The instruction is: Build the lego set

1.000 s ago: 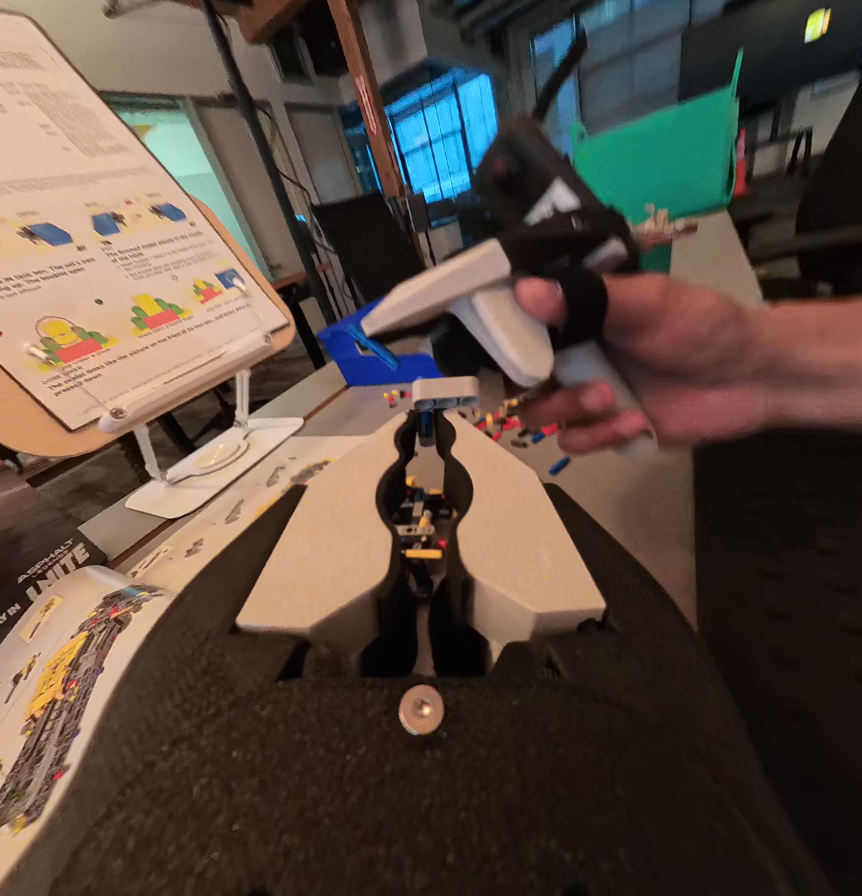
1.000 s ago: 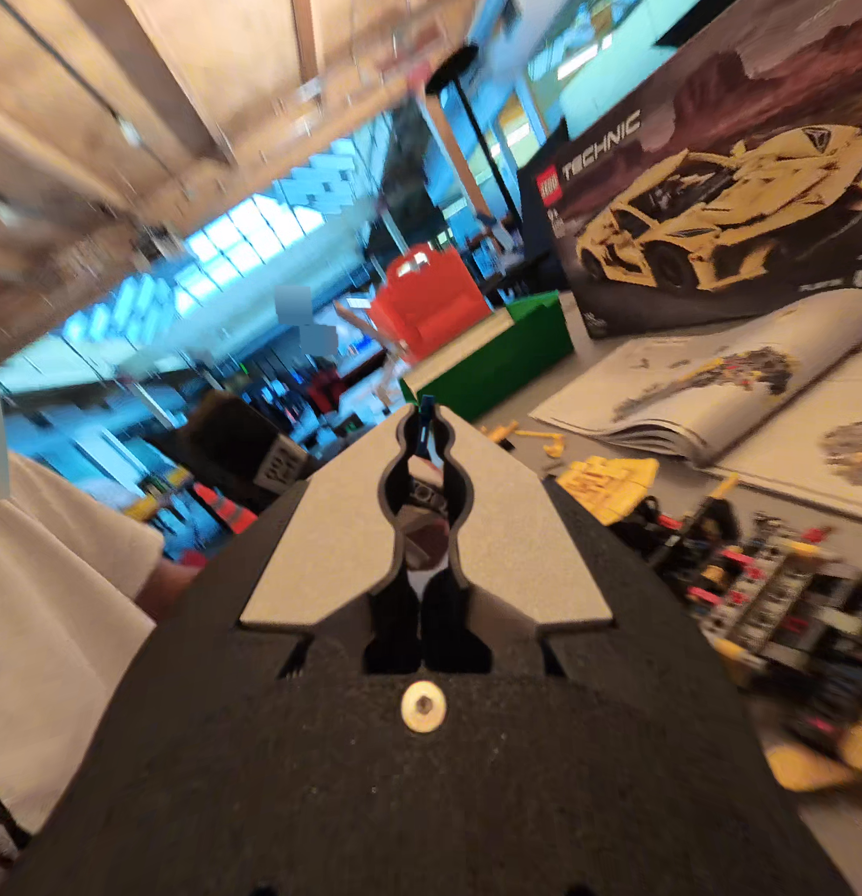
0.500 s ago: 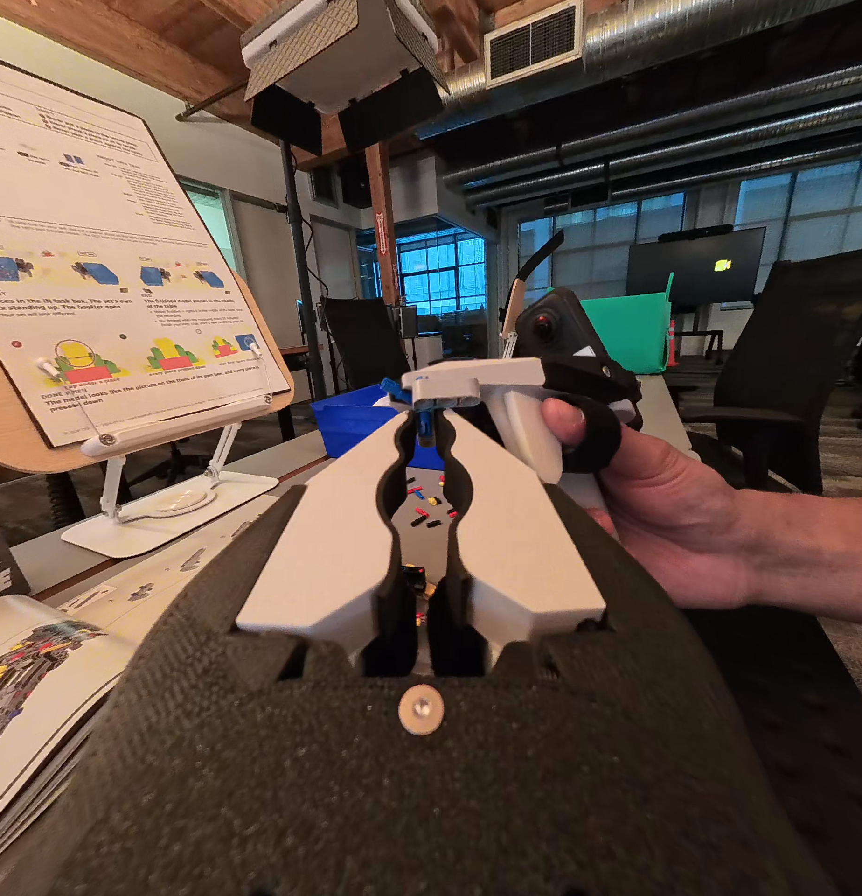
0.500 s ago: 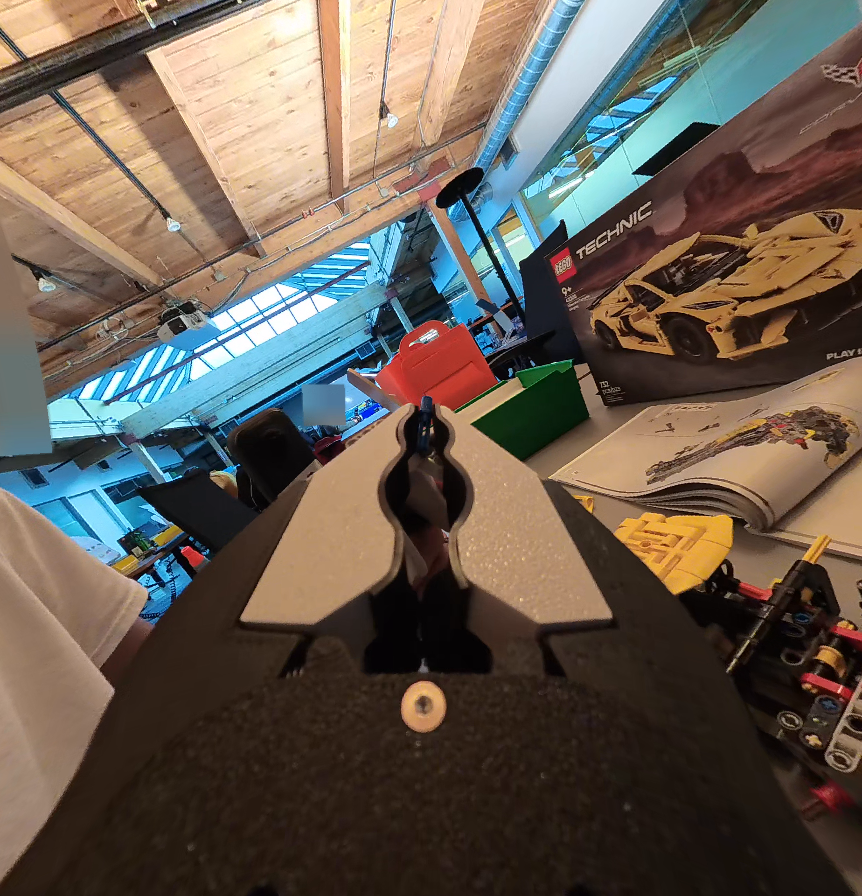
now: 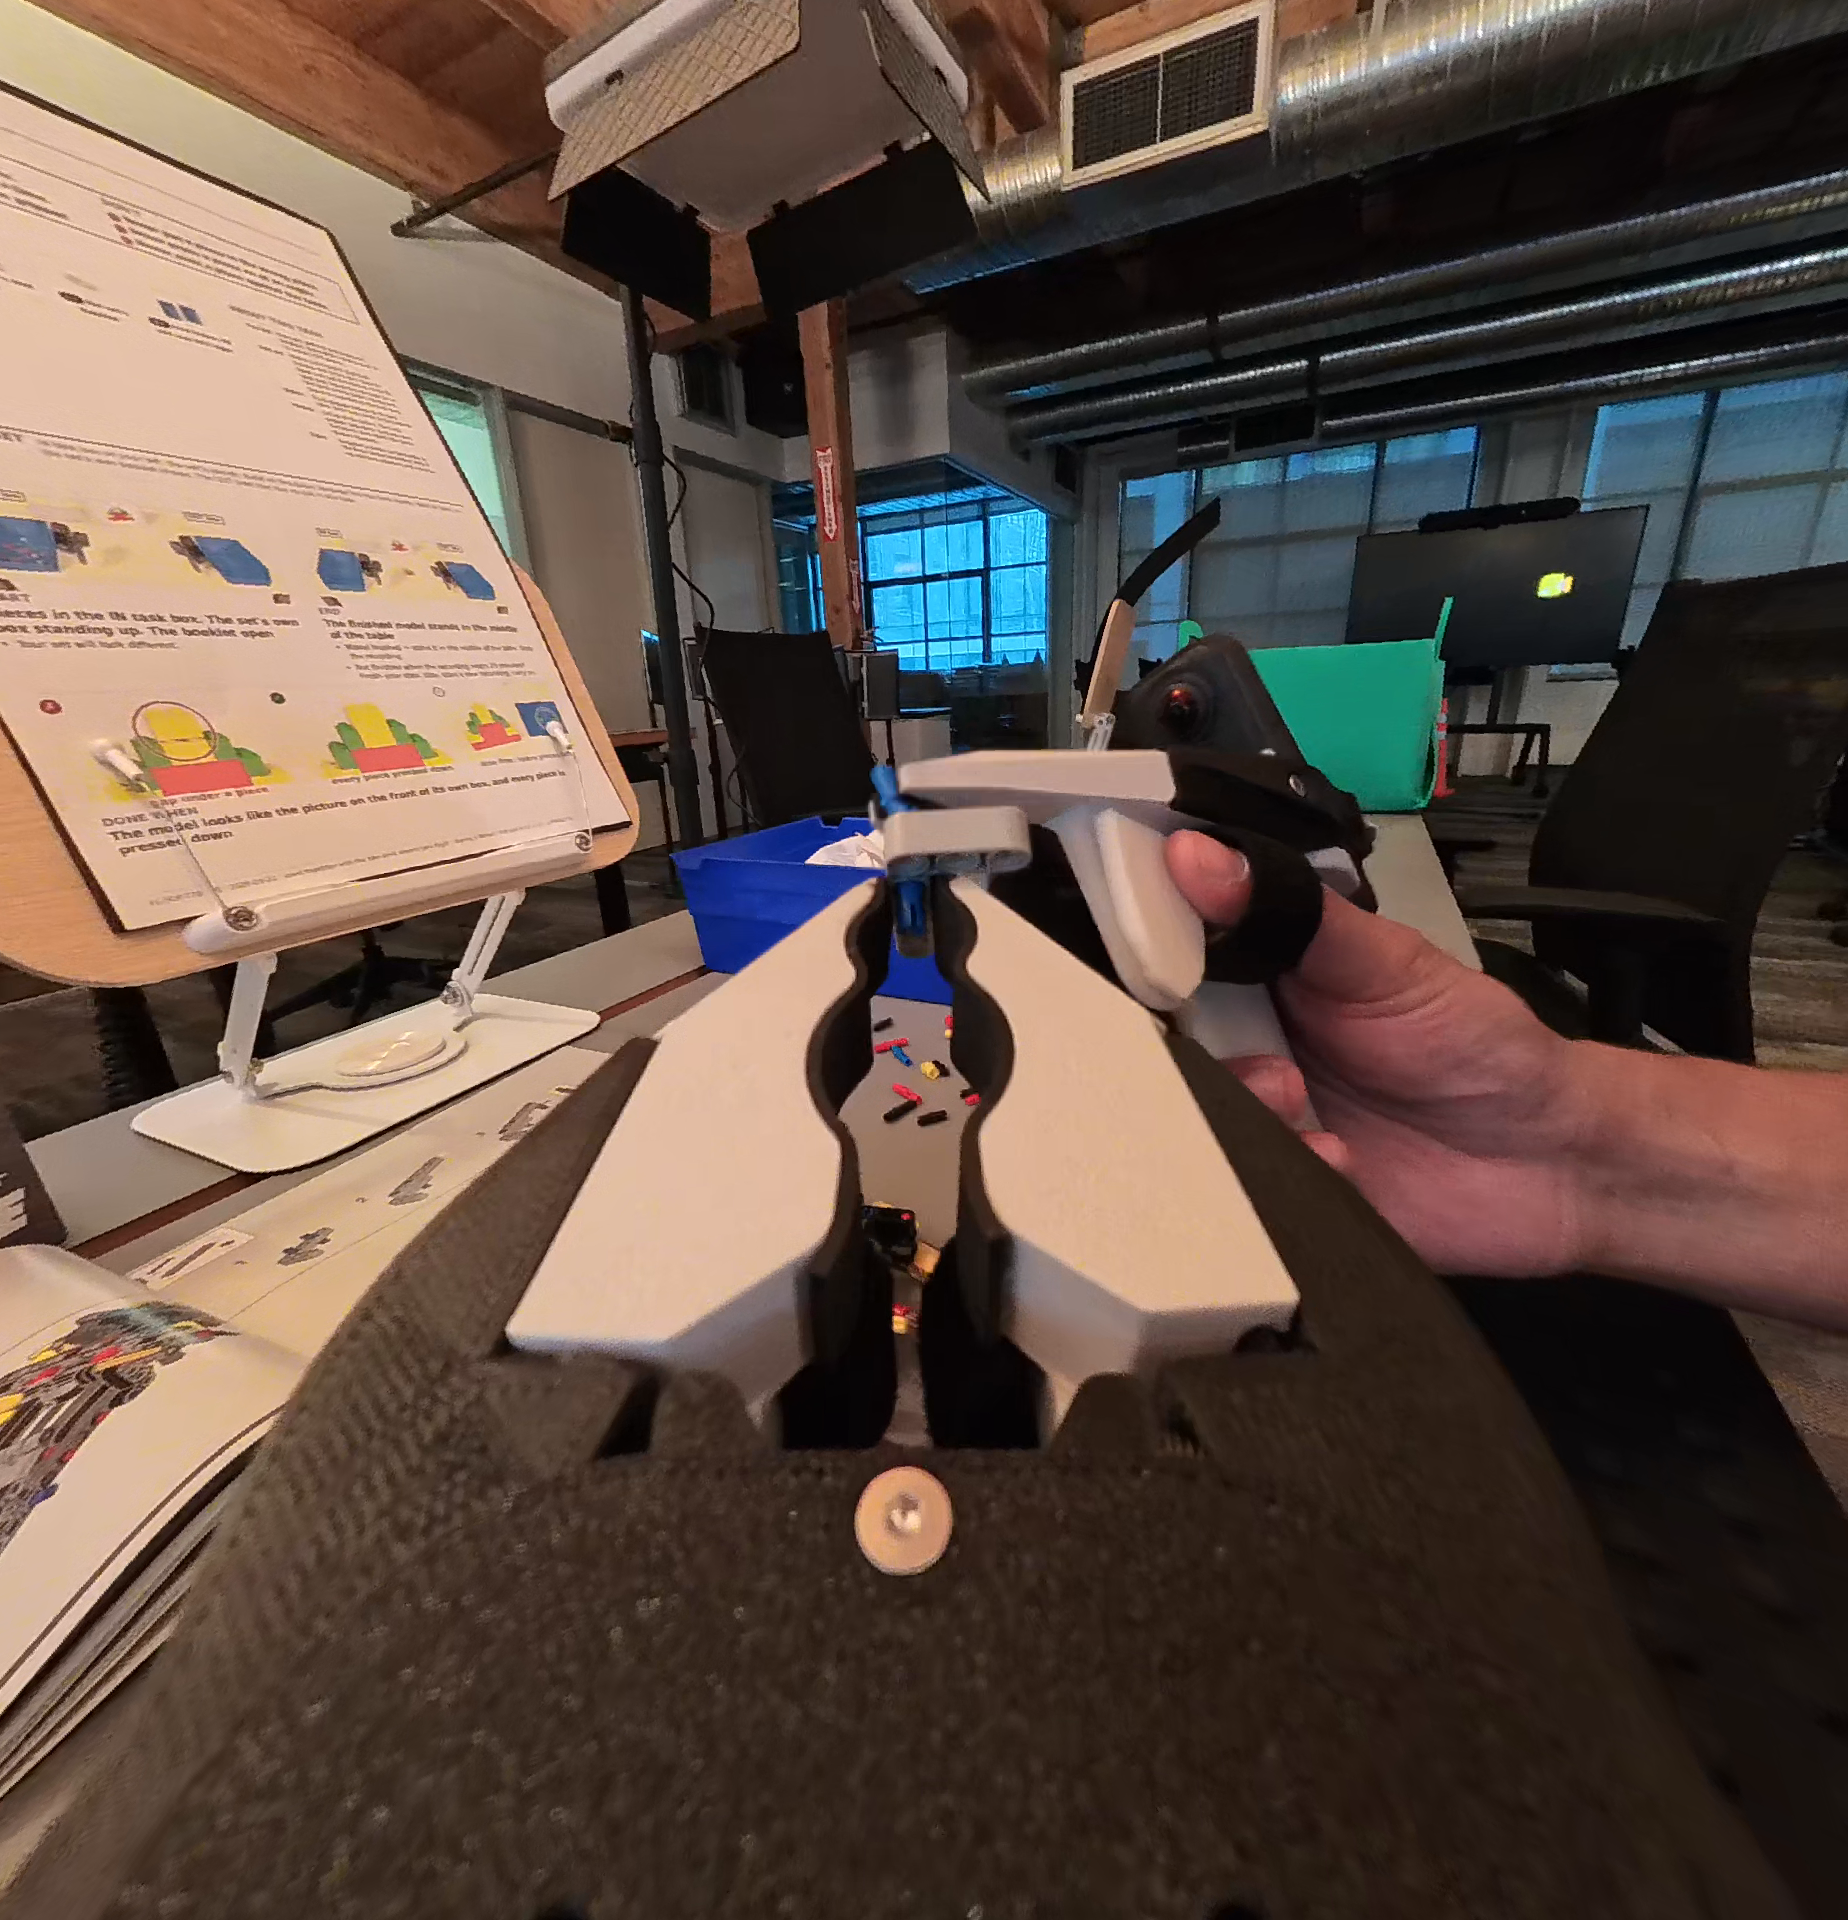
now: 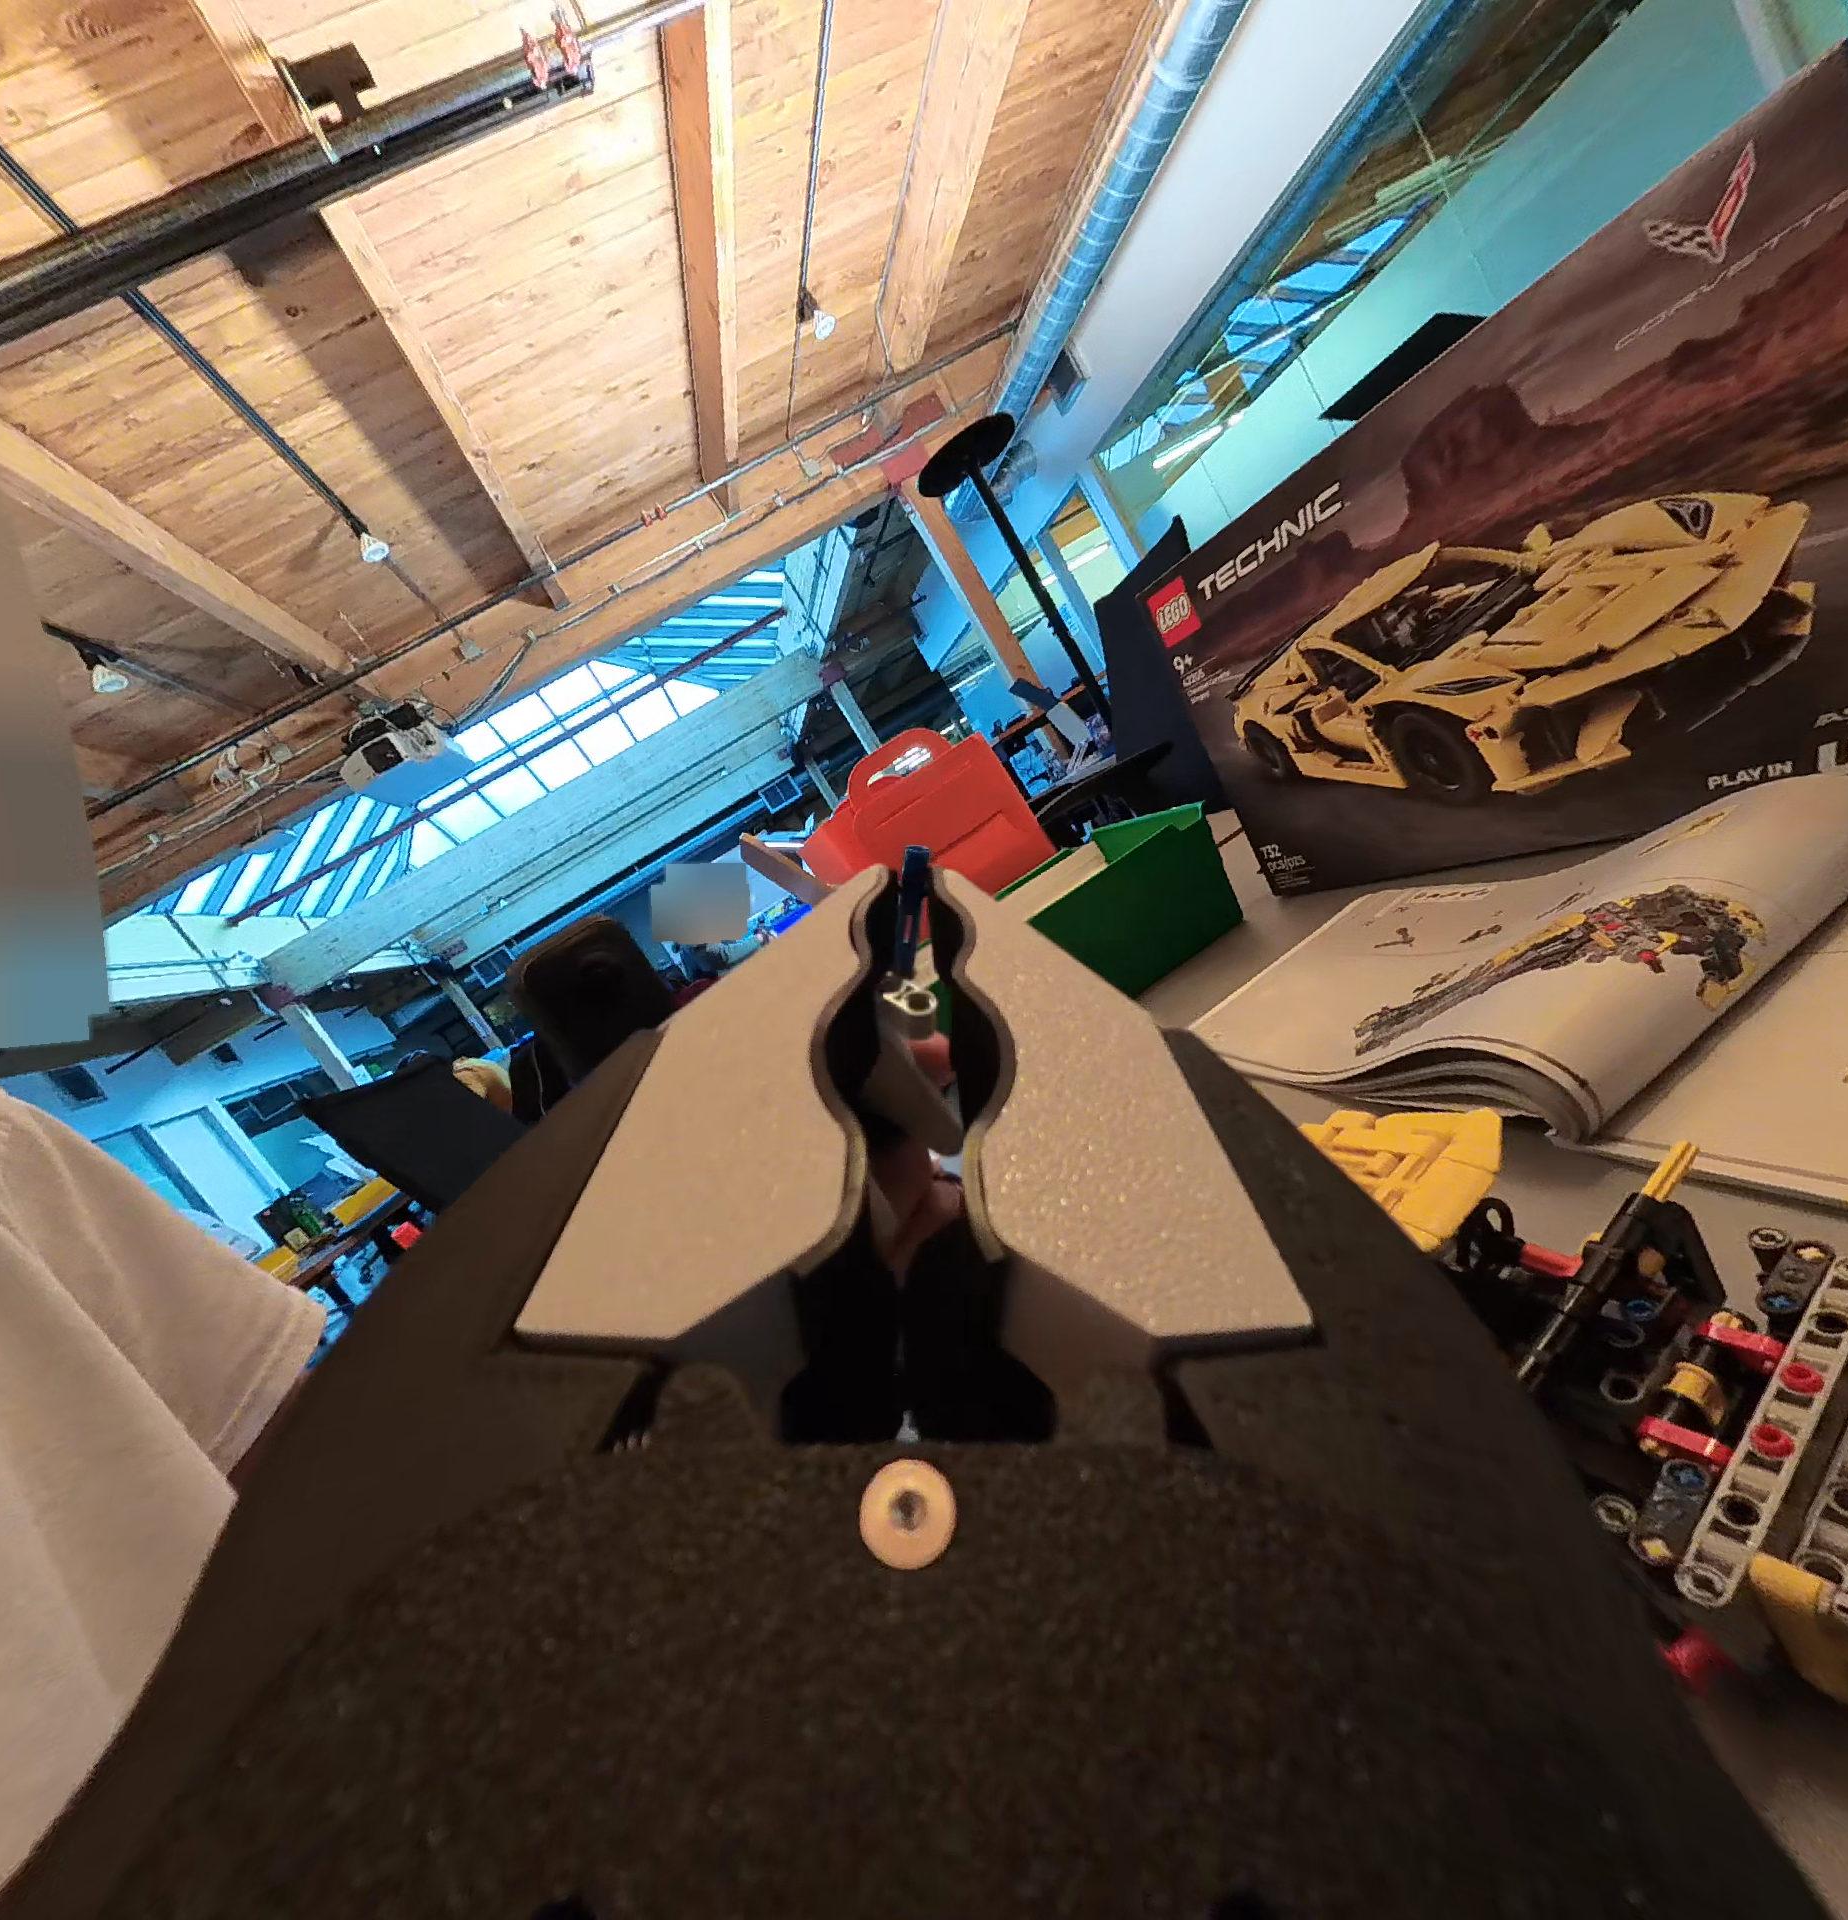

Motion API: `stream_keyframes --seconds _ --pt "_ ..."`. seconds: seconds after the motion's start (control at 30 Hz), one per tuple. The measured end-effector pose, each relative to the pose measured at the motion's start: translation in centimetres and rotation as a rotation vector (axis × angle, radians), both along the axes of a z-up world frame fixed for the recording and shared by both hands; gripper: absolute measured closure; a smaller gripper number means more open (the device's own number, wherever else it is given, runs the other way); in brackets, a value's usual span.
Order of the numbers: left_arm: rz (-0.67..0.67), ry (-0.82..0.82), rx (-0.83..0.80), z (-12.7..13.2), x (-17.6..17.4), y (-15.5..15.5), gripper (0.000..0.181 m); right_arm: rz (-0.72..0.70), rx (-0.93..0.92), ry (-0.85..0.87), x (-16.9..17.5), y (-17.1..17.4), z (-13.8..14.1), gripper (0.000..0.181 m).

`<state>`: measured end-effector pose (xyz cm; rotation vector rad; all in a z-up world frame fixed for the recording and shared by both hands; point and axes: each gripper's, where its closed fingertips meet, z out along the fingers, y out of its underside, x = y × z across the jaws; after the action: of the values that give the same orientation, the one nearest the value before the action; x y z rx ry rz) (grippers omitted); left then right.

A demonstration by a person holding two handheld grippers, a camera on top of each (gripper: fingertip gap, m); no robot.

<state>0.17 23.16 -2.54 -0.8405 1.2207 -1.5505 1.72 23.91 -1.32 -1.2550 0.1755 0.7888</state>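
Above the table (image 5: 608, 966), both grippers are raised and meet tip to tip. The left gripper (image 5: 912, 914) has its fingers pressed together on a blue pin (image 5: 909, 906), which stands upright between the tips. On top of this pin sits a short grey beam (image 5: 956, 837), lying across it. The right gripper (image 5: 904, 805) comes in from the right side, held by a hand (image 5: 1419, 1081), and its flat fingers lie just over the grey beam; a second blue pin (image 5: 884, 781) shows at its tip. In the right wrist view the right gripper (image 6: 912, 894) is closed on that thin blue pin (image 6: 909, 896), and the grey beam (image 6: 912, 1000) is seen behind the tips, partly hidden by the fingers.

Loose small pieces (image 5: 915, 1086), red, black, blue and yellow, lie on the table under the grippers. Near the far edge stands a blue bin (image 5: 764, 899). At the left edge a white stand (image 5: 359, 1081) carries a sheet with pictures (image 5: 224, 582). An open booklet (image 6: 1585, 997) lies at the table's near left side in the left view. Behind it the set box (image 6: 1543, 644) with a yellow car stands upright. A green bin (image 6: 1138, 894) and a red object (image 6: 920, 805) are beside the box. The half-built model (image 6: 1720, 1403) rests at the right edge of the right view, next to a yellow panel (image 6: 1408, 1164). A white sleeve (image 6: 78, 1455) fills the lower left.
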Motion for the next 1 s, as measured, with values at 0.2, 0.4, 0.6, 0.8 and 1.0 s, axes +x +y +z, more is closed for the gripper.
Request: stream_keyframes --seconds 0.2,0.4,0.6,0.8,1.0 --pt "-0.004 -0.009 -0.007 0.2 -0.1 -0.1 0.174 0.023 -0.003 -0.010 -1.3 0.6 -0.2 0.178" --pt "0.004 -0.023 -0.047 0.6 -0.3 0.8 0.174 0.025 -0.003 -0.005 -1.1 0.2 -0.3 0.178" --pt "0.006 -0.008 -0.003 0.1 -0.1 0.3 0.174 0.034 -0.021 -0.025 -0.5 -0.2 -0.4 0.178" --pt "0.025 0.019 0.015 -0.4 0.2 0.5 0.174 -0.078 -0.387 -0.429 6.5 -2.9 -4.8 0.176" --pt "0.021 0.041 0.049 -0.9 0.5 -0.1 0.174 -0.071 -0.819 -0.717 12.1 -8.9 -15.2 0.176"
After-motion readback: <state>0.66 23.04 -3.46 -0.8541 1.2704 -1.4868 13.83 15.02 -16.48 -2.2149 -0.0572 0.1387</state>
